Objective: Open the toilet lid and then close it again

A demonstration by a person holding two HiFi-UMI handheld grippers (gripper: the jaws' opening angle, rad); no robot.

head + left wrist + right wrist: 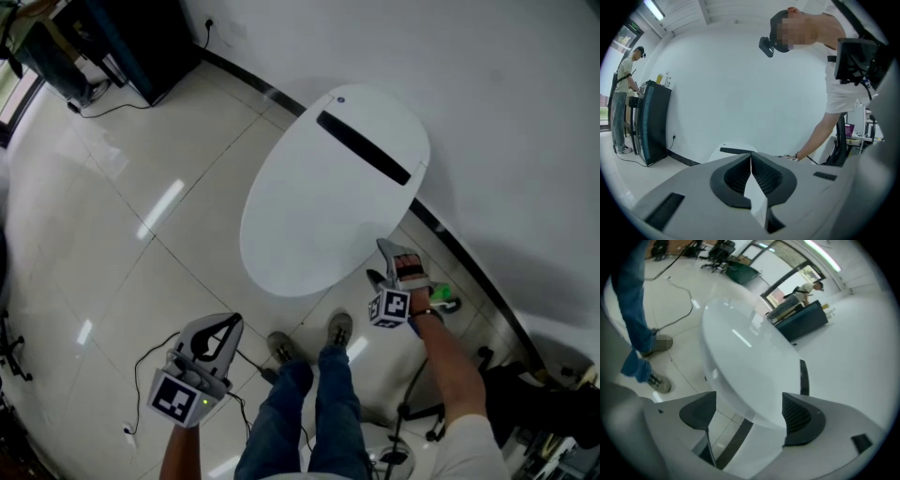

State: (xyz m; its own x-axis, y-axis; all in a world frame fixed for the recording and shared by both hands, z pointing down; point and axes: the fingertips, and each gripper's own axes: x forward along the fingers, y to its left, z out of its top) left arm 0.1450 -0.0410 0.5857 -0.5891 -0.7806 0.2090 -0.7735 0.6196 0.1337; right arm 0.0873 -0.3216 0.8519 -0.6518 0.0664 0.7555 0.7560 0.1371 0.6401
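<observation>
two grippers show here, and only one is near the work. the left gripper (225, 328) hangs roughly level, its jaws clenched together on nothing, with the toilet lid (323, 202) well ahead of their tips. the lid lies shut and flat, a glossy white oval with a dark strip (364, 147) across its hinge end. it looks like stiff, smooth plastic, light enough to swing up but probably slippery. the thin front rim, far from the hinge, seems the best place to take hold for leverage. the right gripper (382, 262) tilts steeply down at the end of an outstretched arm (450, 361), jaws spread wide and released. the lid's near rim sits between them, closer to the pad at the right gripper view's right, and neither pad presses on it.
</observation>
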